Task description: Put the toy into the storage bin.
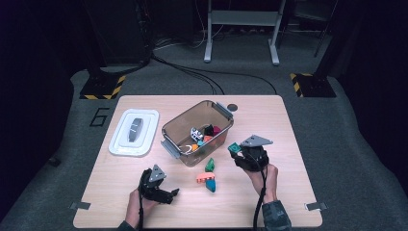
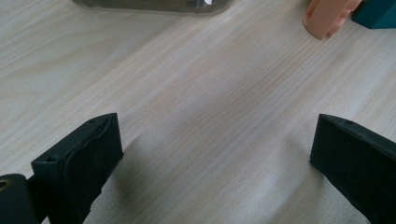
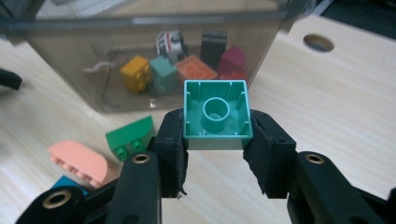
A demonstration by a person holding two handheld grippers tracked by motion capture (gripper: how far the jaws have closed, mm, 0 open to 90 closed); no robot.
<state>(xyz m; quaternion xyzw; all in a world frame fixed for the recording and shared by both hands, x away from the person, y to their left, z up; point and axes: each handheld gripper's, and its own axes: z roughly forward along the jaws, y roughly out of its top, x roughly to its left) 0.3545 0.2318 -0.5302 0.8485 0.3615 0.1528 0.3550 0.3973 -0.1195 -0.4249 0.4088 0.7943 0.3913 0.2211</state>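
Right gripper (image 3: 215, 135) holds a teal block (image 3: 215, 114), jaws clamped on two opposite sides, hollow underside facing its camera. Block is lifted clear of the tabletop (image 1: 269, 120), toward the right edge. The clear bin (image 1: 198, 131) sits at the middle, open top, several blocks already inside; it lies just ahead and to the left of the held block, its near wall between the two. Likely next: carry up and over that wall, then release. Left gripper (image 1: 166, 192) rests near the front edge, jaws spread wide, nothing between them. Green block (image 1: 210, 165), peach block (image 1: 202, 177) and dark teal block (image 1: 210, 185) lie loose between the grippers.
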